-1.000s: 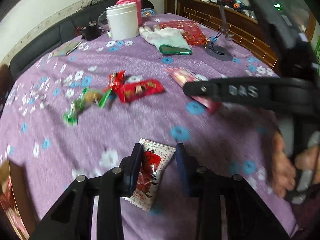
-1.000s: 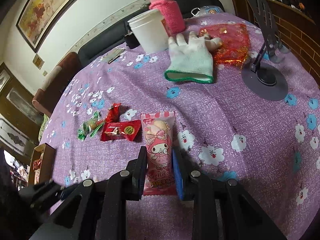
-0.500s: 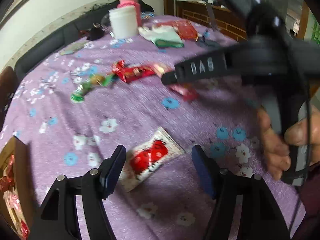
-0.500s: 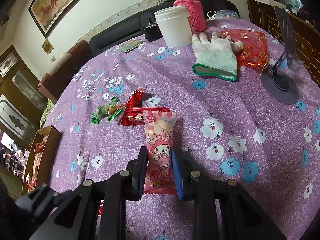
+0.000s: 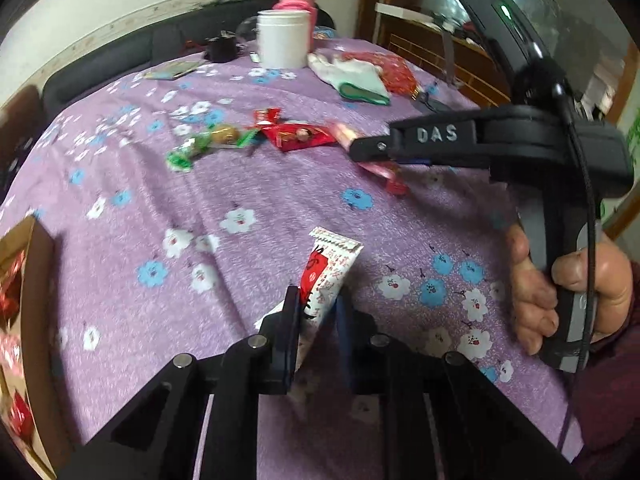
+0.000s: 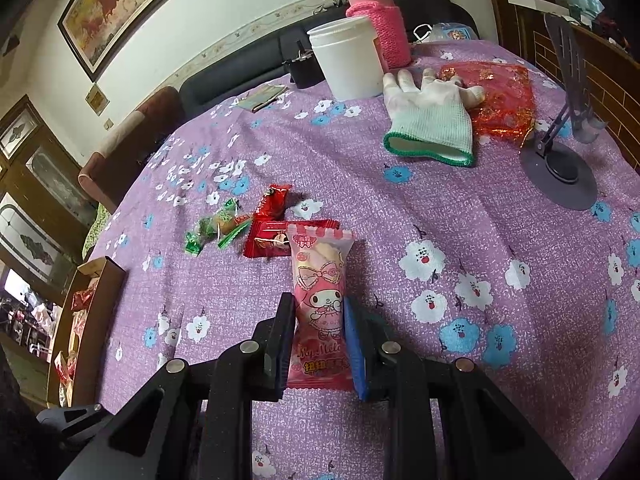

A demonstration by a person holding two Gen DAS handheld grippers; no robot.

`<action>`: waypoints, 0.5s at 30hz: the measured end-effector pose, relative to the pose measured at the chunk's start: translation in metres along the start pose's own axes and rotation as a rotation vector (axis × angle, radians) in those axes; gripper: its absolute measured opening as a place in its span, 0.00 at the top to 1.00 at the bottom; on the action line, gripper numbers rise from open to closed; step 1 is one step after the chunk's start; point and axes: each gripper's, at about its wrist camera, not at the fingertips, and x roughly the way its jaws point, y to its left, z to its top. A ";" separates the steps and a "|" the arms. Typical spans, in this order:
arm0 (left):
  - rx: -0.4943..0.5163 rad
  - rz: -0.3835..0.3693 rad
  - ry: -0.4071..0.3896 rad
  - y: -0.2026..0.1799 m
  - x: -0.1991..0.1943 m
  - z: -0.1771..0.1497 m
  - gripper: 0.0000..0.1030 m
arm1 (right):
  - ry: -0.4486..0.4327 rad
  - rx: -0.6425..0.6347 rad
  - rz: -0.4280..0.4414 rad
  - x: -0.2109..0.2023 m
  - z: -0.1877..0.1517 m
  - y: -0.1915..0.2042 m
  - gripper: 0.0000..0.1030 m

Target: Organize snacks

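Observation:
My left gripper (image 5: 316,308) is shut on a white-and-red snack packet (image 5: 328,268), which stands up between the pads above the purple flowered tablecloth (image 5: 260,200). My right gripper (image 6: 320,312) is shut on a pink cartoon snack packet (image 6: 320,276) held lengthwise over the cloth. In the left wrist view the right gripper's arm (image 5: 440,140) reaches in from the right, gripped by a hand (image 5: 536,304). Loose on the cloth lie two red packets (image 6: 268,238) (image 6: 274,200) and green-wrapped candies (image 6: 216,228).
A cardboard box (image 6: 108,284) holding several snacks sits at the table's left edge. At the back stand a white jar (image 6: 348,60) and a pink-sleeved bottle (image 6: 380,28), with a white glove (image 6: 432,120), a red pouch (image 6: 500,96) and a phone stand (image 6: 564,176).
The left jaws opened wide around the white-and-red packet, then shut on it; the packet now stands upright between them. The right gripper kept its hold on the pink packet.

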 end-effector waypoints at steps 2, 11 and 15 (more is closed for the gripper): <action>-0.012 0.018 -0.018 0.000 -0.008 -0.002 0.84 | -0.003 -0.001 0.001 -0.001 0.000 0.000 0.75; -0.048 0.110 -0.100 0.005 -0.050 -0.016 0.85 | -0.061 -0.043 0.014 -0.013 -0.001 0.010 0.75; -0.110 0.103 -0.132 0.020 -0.072 -0.026 0.85 | -0.090 -0.075 0.031 -0.019 -0.003 0.019 0.80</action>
